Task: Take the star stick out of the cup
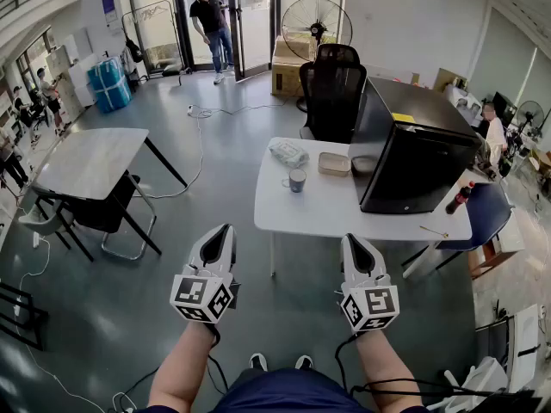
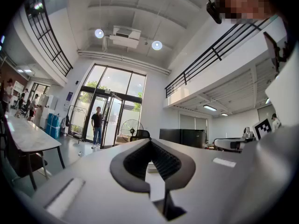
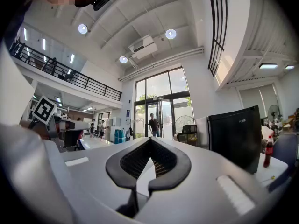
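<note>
A grey-blue cup [image 1: 297, 180] stands on the white table [image 1: 310, 213], near its left half; I cannot make out a stick in it. A thin yellowish stick [image 1: 433, 231] lies near the table's front right edge. My left gripper [image 1: 225, 229] and right gripper [image 1: 353, 237] are held low in front of me, short of the table's near edge, both pointing forward. In the left gripper view the left gripper [image 2: 150, 142] has its jaw tips together with nothing between them. The right gripper [image 3: 149, 142] looks the same in its own view.
On the table stand a big black box [image 1: 413, 157], a shallow tray [image 1: 334, 163], a white bag [image 1: 288, 153] and a dark bottle [image 1: 459, 198]. A black office chair [image 1: 331, 93] is behind it. A grey table [image 1: 86, 157] stands left. A person [image 1: 211, 24] is by the doors.
</note>
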Demonstrator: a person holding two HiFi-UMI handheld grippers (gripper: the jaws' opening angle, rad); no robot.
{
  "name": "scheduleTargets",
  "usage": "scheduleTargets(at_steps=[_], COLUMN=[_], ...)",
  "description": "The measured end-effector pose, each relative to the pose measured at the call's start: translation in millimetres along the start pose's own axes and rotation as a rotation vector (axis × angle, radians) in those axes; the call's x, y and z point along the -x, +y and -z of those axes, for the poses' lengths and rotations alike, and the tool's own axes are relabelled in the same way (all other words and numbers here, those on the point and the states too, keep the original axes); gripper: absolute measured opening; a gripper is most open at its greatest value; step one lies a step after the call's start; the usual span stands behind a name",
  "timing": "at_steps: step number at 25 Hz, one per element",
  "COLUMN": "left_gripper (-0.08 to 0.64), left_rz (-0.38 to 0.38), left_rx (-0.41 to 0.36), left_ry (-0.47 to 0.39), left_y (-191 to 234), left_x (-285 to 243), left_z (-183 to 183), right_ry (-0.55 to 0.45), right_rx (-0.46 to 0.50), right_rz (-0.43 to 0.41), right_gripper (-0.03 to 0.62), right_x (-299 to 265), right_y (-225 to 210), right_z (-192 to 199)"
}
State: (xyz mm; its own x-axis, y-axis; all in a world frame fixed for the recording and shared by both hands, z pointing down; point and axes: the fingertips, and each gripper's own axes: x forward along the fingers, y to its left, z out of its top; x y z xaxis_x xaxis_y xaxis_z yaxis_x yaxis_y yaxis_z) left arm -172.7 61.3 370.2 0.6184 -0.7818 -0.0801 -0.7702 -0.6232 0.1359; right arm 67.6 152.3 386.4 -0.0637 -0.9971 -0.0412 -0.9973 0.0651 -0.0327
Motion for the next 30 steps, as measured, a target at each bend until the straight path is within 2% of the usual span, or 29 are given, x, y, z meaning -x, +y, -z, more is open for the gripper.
scheduleTargets(at_steps=[10, 23, 30], left_gripper=[0.005, 0.005, 0.005], left_rz=[-0.015, -0.08, -0.075], left_rx=[0.003, -0.016, 0.002], left_ry=[0.002, 0.01, 0.036], left_y=[-13, -43, -32], left_x=[-8, -11, -42], left_z=[6, 14, 27], right_ry=[0.002, -0.04, -0.011], right_rx=[-0.009, -0.039, -0.038], right_rz=[-0.024, -0.091, -0.084], right_gripper=[0.006, 0.006, 0.006], right_x=[-1, -1, -26], right_y=[-15, -47, -60], right_z=[4, -1, 8])
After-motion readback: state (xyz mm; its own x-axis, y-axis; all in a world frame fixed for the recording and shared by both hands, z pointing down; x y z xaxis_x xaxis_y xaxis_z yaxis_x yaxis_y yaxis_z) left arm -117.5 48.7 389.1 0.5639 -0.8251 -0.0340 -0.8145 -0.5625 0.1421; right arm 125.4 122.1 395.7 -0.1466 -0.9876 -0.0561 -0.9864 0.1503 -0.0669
